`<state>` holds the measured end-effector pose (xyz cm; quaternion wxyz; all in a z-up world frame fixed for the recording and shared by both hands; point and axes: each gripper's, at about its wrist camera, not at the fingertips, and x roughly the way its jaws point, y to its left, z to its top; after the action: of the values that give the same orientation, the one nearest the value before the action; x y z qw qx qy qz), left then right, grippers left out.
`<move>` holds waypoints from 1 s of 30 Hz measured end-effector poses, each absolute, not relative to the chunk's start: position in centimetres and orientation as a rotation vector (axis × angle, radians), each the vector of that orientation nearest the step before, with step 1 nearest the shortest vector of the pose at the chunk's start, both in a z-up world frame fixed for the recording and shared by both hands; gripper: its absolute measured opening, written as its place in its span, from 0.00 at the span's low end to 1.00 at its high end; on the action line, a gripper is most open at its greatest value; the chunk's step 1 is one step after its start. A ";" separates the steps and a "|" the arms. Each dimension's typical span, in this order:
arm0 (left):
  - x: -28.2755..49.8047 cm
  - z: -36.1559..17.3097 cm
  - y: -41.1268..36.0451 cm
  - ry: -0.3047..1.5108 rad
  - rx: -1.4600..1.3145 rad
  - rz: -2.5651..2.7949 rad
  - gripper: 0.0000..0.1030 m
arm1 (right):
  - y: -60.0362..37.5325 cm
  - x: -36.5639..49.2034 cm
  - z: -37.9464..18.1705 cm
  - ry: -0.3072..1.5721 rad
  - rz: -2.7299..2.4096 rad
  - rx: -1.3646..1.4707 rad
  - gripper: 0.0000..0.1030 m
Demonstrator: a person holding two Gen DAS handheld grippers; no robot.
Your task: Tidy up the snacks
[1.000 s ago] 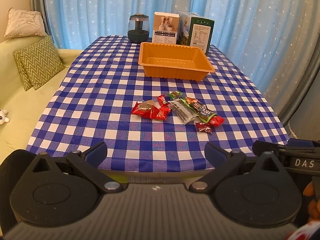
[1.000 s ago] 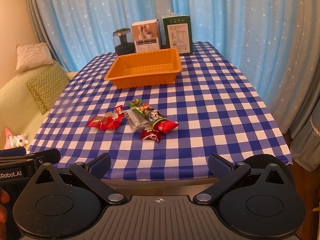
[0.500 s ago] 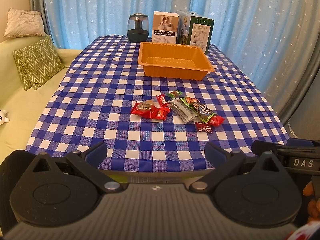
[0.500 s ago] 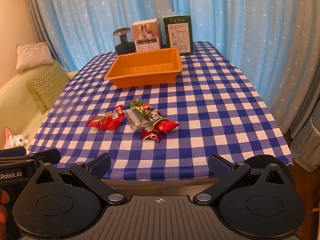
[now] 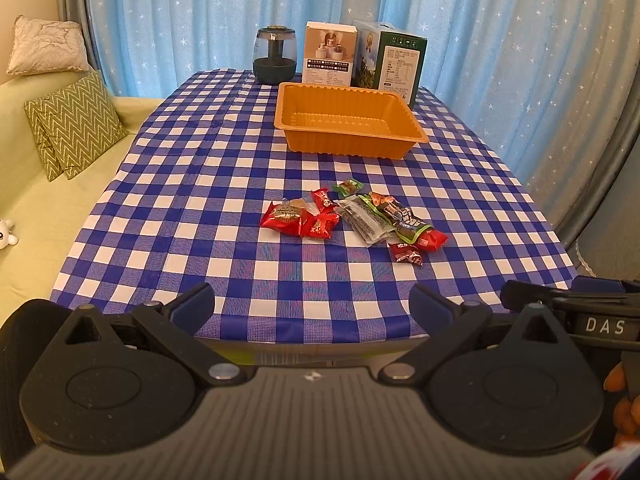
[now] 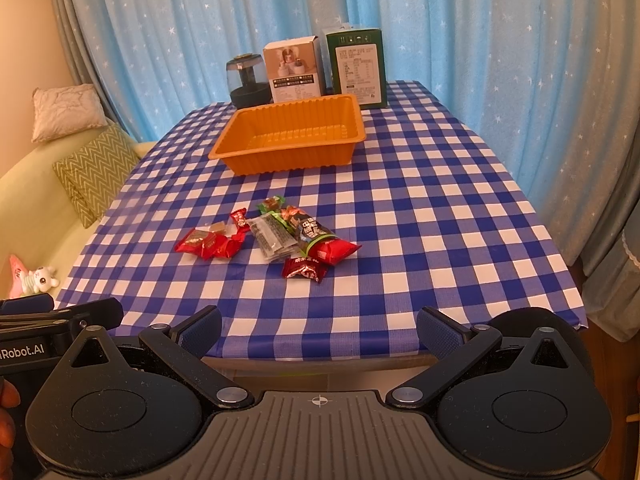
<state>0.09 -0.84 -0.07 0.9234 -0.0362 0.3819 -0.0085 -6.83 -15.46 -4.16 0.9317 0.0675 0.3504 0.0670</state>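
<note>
Snacks [image 5: 352, 220] sit in a loose pile mid-table on the checked cloth [image 5: 180, 208], w/ the orange tray [image 5: 348, 118] empty and well behind them, likely the drop spot. Left gripper [image 5: 312, 306] and right gripper [image 6: 319, 326] both hang off the near table edge, jaws spread wide, nothing held; prob. staged for a first pick. Wrappers are small, crinkly, mostly red, some green/clear, partly overlapping, so singling one out looks fiddly.
</note>
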 end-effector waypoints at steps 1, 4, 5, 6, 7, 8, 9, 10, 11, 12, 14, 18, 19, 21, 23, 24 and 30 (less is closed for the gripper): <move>0.1 -0.1 -0.8 0.784 -0.075 -0.018 1.00 | -15.4 -6.9 -4.1 0.717 0.137 0.138 1.00; 0.1 -0.1 -0.8 0.785 -0.074 -0.017 1.00 | -15.4 -6.9 -4.1 0.717 0.136 0.139 1.00; 0.1 -0.1 -0.8 0.785 -0.074 -0.018 1.00 | -15.4 -6.9 -4.1 0.717 0.136 0.139 1.00; 0.1 -0.1 -0.8 0.785 -0.075 -0.017 1.00 | -15.4 -6.9 -4.2 0.718 0.136 0.141 1.00; 0.1 -0.1 -0.8 0.785 -0.075 -0.017 1.00 | -15.4 -6.9 -4.1 0.718 0.136 0.139 1.00; 0.1 -0.1 -0.8 0.785 -0.075 -0.017 1.00 | -15.3 -6.9 -4.1 0.718 0.136 0.138 1.00; 0.1 -0.1 -1.0 0.786 -0.075 -0.017 1.00 | -15.4 -6.8 -4.2 0.718 0.136 0.138 1.00; 0.1 -0.2 -1.1 0.786 -0.075 -0.018 1.00 | -15.4 -6.9 -4.1 0.718 0.136 0.140 1.00; 0.0 -0.2 -1.1 0.786 -0.074 -0.018 1.00 | -15.3 -6.9 -4.1 0.718 0.136 0.140 1.00; 0.1 -0.2 -1.2 0.787 -0.075 -0.019 1.00 | -15.3 -6.9 -4.1 0.718 0.136 0.140 1.00; 0.1 -0.4 -1.3 0.787 -0.079 -0.030 1.00 | -15.4 -6.8 -4.2 0.720 0.139 0.141 1.00; 0.4 -0.7 -1.3 0.788 -0.085 -0.039 1.00 | -15.3 -6.3 -5.1 0.723 0.141 0.147 1.00; 0.7 -0.8 -1.0 0.791 -0.087 -0.041 1.00 | -15.2 -6.1 -5.3 0.723 0.142 0.147 1.00; 1.1 -1.1 -0.8 0.797 -0.089 -0.042 1.00 | -15.2 -5.8 -5.6 0.722 0.146 0.143 1.00; 1.8 -1.4 -0.4 0.803 -0.091 -0.043 1.00 | -14.9 -5.2 -5.9 0.720 0.154 0.137 1.00; 2.1 -1.6 -0.2 0.807 -0.092 -0.046 1.00 | -14.7 -4.9 -6.1 0.720 0.159 0.133 1.00; 4.7 -2.8 0.9 0.835 -0.106 -0.052 1.00 | -14.2 -2.8 -7.4 0.713 0.196 0.130 0.99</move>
<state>4.74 0.92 -2.85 0.9125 -0.0514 0.4050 -0.0253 -2.80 -14.17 -7.36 0.9304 0.0634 0.3480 0.0958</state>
